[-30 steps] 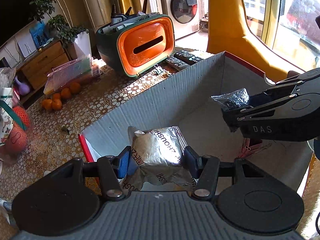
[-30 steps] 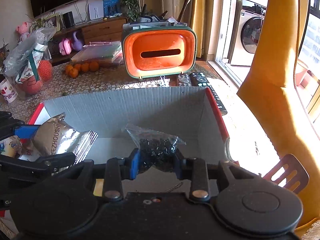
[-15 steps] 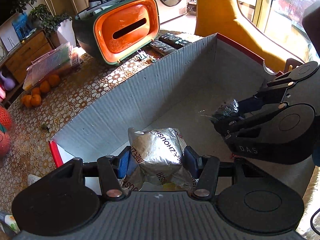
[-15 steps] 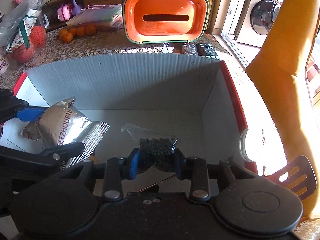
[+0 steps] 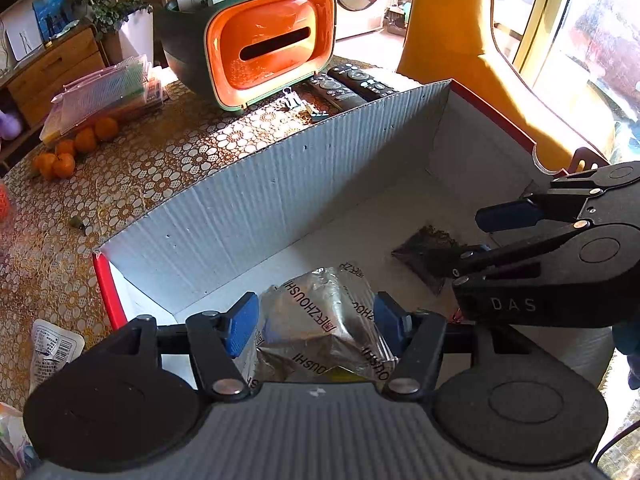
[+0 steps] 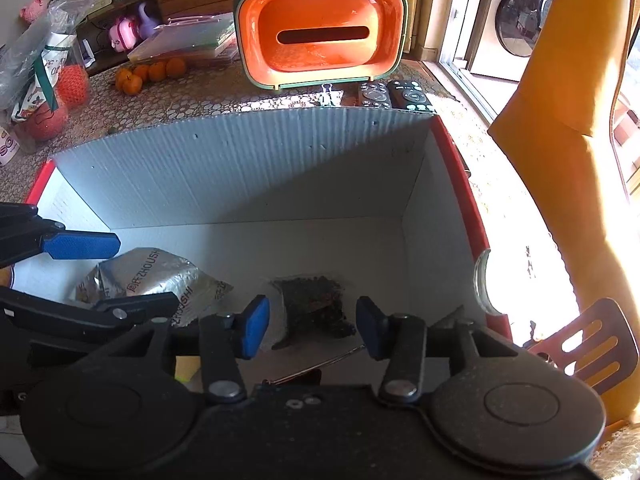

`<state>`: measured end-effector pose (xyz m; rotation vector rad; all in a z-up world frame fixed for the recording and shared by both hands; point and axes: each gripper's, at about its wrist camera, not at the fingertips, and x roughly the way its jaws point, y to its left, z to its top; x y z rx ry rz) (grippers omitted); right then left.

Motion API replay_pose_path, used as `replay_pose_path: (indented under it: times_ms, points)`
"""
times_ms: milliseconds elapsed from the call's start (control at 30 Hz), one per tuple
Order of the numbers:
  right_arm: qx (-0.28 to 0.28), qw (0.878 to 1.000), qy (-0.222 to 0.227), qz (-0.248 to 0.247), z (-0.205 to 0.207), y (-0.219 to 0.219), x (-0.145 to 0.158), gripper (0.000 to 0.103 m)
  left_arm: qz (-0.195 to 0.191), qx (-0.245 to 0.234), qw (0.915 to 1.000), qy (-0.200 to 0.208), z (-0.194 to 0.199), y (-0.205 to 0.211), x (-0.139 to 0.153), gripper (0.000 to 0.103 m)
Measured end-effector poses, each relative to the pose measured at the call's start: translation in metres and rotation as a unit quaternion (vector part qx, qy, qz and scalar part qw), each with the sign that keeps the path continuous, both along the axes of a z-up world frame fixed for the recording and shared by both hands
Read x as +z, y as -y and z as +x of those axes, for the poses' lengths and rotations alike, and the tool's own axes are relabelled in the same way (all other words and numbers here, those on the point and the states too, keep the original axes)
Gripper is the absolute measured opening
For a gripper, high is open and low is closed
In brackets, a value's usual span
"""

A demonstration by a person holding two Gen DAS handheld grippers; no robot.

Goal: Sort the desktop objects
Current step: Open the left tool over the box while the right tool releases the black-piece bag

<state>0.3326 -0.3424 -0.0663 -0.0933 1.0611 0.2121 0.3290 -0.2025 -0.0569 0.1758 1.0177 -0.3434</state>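
Observation:
A white corrugated box (image 5: 260,208) with red outer sides fills both views. On its floor lies a crumpled silver foil packet (image 5: 320,320), between the blue pads of my left gripper (image 5: 314,326). The jaws are opening and a small gap shows at the left pad. A small clear bag of dark bits (image 6: 316,304) also rests on the box (image 6: 260,168) floor, loose between the spread pads of my right gripper (image 6: 312,328), whose jaws are opening too. My right gripper (image 5: 480,238) hangs over the bag (image 5: 428,244); my left gripper (image 6: 120,274) straddles the packet (image 6: 140,276).
Behind the box stand an orange and green case (image 5: 264,44), two remotes (image 5: 348,84) and a binder clip (image 5: 290,100). Oranges (image 5: 64,152) and plastic cases (image 5: 108,96) lie far left. A snack packet (image 5: 52,348) lies outside the box's left corner. A slatted chair back (image 6: 580,344) is at right.
Both grippers tipped down into the box. The right jaws spread and the dark bag dropped to the floor. The left jaws widened off the foil packet.

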Motion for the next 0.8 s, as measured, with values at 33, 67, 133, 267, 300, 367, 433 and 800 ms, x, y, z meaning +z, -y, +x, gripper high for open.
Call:
replay_pose_path:
  times_ms: [33, 67, 133, 267, 300, 367, 433, 800]
  points:
    - [0.000, 1.000, 0.002, 0.005, -0.001, 0.001, 0.001, 0.057, -0.004, 0.001, 1.0000, 0.002, -0.001, -0.001, 0.001, 0.064]
    - [-0.001, 1.000, 0.003, 0.009, -0.001, 0.001, 0.002, 0.058, -0.009, 0.000, 1.0000, 0.004, -0.004, -0.003, 0.003, 0.064]
    - [-0.005, 1.000, 0.005, 0.013, -0.002, 0.001, 0.003, 0.060, -0.015, 0.002, 0.9998, 0.008, -0.009, -0.005, 0.007, 0.064]
    - [-0.005, 1.000, 0.014, 0.020, -0.007, 0.002, 0.010, 0.066, -0.029, -0.002, 0.9994, 0.018, -0.023, -0.008, 0.016, 0.065]
    - [-0.004, 1.000, 0.016, 0.023, -0.009, 0.003, 0.012, 0.066, -0.030, -0.004, 0.9993, 0.022, -0.028, -0.009, 0.018, 0.065]
    - [-0.003, 0.999, 0.020, 0.028, -0.013, 0.004, 0.016, 0.066, -0.035, -0.007, 0.9990, 0.027, -0.036, -0.011, 0.022, 0.065]
    - [-0.002, 0.999, 0.023, 0.035, -0.018, 0.004, 0.020, 0.067, -0.041, -0.009, 0.9986, 0.031, -0.045, -0.014, 0.026, 0.065]
    - [0.014, 0.997, 0.048, 0.059, -0.054, -0.005, 0.042, 0.072, -0.061, -0.021, 0.9956, 0.068, -0.089, -0.032, 0.051, 0.065]
